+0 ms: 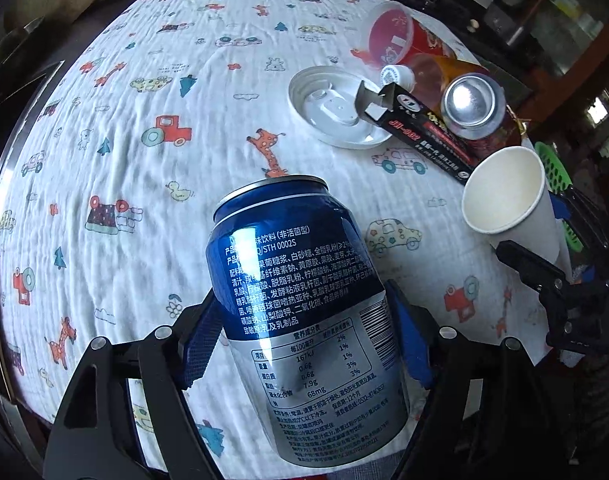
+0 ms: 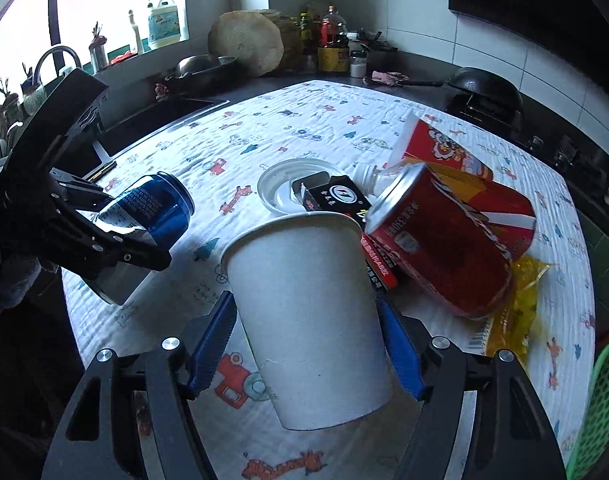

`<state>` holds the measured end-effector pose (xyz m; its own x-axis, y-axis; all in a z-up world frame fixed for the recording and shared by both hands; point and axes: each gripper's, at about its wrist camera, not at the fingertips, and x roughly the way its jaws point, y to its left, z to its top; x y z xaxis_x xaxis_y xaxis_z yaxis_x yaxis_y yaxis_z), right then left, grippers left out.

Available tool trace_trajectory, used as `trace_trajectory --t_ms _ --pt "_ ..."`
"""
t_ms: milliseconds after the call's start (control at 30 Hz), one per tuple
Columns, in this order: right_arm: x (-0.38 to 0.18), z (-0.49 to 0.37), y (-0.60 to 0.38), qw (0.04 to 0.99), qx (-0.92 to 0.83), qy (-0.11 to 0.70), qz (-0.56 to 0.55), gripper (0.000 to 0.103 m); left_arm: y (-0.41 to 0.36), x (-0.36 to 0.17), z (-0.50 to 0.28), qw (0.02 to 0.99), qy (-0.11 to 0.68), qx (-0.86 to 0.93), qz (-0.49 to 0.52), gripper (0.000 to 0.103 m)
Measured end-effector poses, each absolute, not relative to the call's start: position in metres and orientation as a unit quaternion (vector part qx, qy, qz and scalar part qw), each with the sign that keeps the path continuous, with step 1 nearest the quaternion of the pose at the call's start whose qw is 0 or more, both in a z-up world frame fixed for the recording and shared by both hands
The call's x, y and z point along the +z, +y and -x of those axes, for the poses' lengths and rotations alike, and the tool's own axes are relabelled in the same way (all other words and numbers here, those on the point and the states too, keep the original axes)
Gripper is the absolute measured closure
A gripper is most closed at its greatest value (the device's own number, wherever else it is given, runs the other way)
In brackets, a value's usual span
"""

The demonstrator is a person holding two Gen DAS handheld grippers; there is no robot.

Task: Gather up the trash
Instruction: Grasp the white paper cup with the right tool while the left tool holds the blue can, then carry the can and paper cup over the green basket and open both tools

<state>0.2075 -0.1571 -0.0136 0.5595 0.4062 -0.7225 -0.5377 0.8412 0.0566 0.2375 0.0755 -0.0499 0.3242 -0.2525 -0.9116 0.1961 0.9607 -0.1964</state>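
i see the patterned cloth [image 1: 152, 80] spread over the whole table. trash pile at 2 o'clock in the left wrist view: red can [image 2: 448, 240], white lid [image 1: 332, 110], black carton [image 1: 424, 136]. my left gripper [image 1: 304, 332] is clamped on the blue can [image 1: 300, 312], lifted and tilted. my right gripper [image 2: 308, 344] is clamped on the white paper cup [image 2: 308, 312], at 6 o'clock in its view.
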Motion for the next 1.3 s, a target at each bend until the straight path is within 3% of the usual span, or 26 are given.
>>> trace_trajectory --t_ms 267,533,833,1100,1167,1300 --pt "0.002 -0.183 -0.241 0.91 0.184 0.371 0.02 0.035 0.019 -0.021 -0.222 0.82 0.536 -0.2 0.009 0.028" --pt "0.011 -0.171 -0.385 0.929 0.03 0.365 -0.044 0.034 -0.065 0.0 -0.226 0.813 0.517 -0.268 -0.021 0.028" --pt "-0.019 -0.178 -0.523 0.91 -0.097 0.391 -0.098 0.034 -0.166 0.03 -0.236 0.808 0.485 -0.332 -0.05 0.028" --pt "-0.058 -0.194 -0.556 0.894 -0.106 0.415 -0.134 0.033 -0.241 0.04 -0.255 0.801 0.469 -0.367 -0.067 0.028" --pt "-0.062 -0.196 -0.558 0.893 -0.11 0.413 -0.138 0.025 -0.258 0.041 -0.259 0.799 0.467 -0.373 -0.07 0.028" --pt "-0.062 -0.189 -0.565 0.897 -0.113 0.402 -0.144 0.024 -0.29 0.041 -0.264 0.795 0.46 -0.387 -0.077 0.028"
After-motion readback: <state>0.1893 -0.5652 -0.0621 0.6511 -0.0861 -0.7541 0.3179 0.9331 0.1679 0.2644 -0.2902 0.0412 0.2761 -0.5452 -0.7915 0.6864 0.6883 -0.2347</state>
